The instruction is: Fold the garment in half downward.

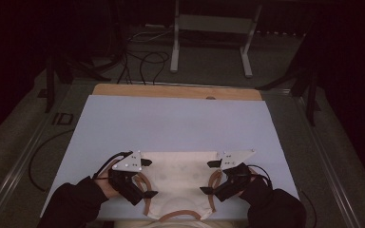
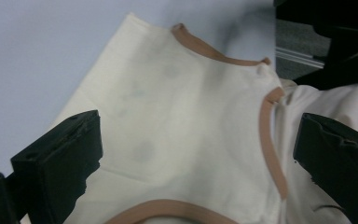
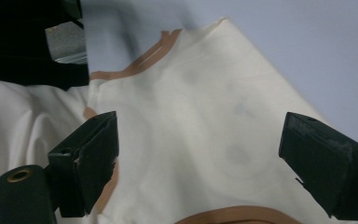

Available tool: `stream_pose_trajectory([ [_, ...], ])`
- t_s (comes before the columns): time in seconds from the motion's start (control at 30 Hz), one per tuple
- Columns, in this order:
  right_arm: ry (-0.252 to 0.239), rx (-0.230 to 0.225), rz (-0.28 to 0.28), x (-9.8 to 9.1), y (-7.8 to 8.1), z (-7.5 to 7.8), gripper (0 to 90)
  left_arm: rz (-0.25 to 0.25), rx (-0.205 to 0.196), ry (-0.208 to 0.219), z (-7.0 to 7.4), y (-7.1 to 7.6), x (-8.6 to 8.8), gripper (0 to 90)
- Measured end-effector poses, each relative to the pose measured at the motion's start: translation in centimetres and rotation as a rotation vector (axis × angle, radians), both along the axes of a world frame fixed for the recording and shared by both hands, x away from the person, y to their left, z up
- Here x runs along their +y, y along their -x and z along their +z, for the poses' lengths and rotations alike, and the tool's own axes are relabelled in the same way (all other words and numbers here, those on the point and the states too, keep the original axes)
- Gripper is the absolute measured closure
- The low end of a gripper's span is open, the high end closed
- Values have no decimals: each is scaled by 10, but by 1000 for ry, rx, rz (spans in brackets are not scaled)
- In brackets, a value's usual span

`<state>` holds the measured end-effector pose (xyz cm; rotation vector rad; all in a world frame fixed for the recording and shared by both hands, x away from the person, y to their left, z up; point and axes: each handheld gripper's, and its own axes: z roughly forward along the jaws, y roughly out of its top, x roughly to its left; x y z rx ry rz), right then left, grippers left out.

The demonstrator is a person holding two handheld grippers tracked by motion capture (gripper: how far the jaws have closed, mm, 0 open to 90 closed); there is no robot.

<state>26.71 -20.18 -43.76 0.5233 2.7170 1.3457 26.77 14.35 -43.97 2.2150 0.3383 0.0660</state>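
Both claws, left claw (image 1: pixel 148 178) and right claw (image 1: pixel 210 176), gape empty over the cream garment (image 1: pixel 180 178); high view adds floor cables (image 1: pixel 145 64).

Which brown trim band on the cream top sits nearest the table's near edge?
The curved neckline band, at the garment bottom centre; the two armhole bands sit higher, beside the grippers.

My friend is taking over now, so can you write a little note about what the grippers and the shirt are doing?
Left hand-held gripper: open, nothing between its jaws, over the garment's left side.
Right hand-held gripper: open, nothing held, over the right side.
Garment: a cream top with brown trim, lying on the pale blue table cover at the near edge, folded so its far edge is straight; the neckline faces the person.
Done: it looks like one fold is laid and released.
Left: probably more folds, then tidying; I cannot tell how many.
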Motion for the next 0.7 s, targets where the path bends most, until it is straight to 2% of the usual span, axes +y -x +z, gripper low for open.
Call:
stream_pose_trajectory([
  [0.3,-6,-31,-41,-5,-14,7,122,37,-5,-15,2,-15,2,22],
  [0.43,-3,-50,-66,-7,-23,8,122,69,-13,-32,0,-22,5,22],
  [0.5,-3,-54,-77,-9,-27,8,122,91,-18,-26,-2,-26,7,22],
  [0.7,-10,-57,-106,-13,-42,5,121,138,2,-37,-8,-40,13,22],
])
